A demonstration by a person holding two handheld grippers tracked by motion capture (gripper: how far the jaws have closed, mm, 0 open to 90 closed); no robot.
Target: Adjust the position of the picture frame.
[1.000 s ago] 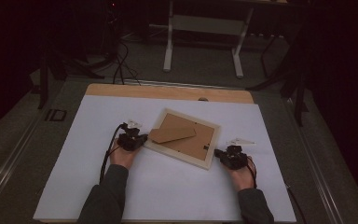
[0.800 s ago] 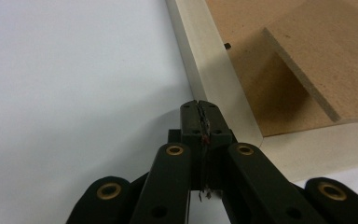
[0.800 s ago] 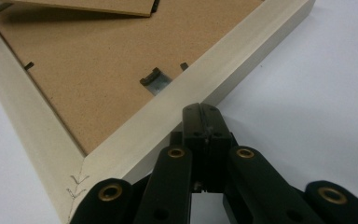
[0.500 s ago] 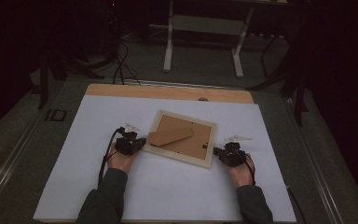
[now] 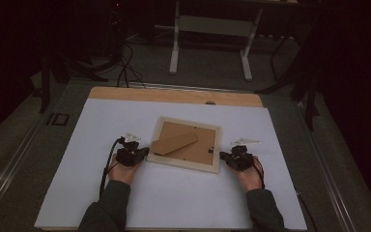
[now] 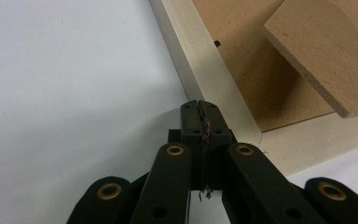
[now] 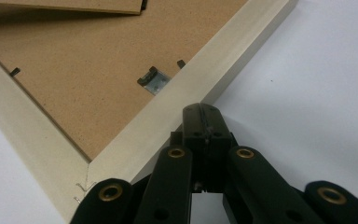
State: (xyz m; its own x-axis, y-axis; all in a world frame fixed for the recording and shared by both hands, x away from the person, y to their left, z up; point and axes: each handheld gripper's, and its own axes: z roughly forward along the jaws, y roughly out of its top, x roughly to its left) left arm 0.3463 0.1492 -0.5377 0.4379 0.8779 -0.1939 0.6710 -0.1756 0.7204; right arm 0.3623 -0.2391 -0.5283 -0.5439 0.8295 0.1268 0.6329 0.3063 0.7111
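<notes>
Picture frame (image 5: 187, 162) between 2 grippers; stand flap (image 5: 174, 143) raised.

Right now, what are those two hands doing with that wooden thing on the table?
A person holds a black gripper in each hand at a picture frame that lies face down on the white table cover. The left gripper is shut, its tip against the frame's pale edge near a corner. The right gripper is shut too, its tip at the opposite edge. Neither one grasps the frame. The frame's brown stand flap sticks up from the backing board.
</notes>
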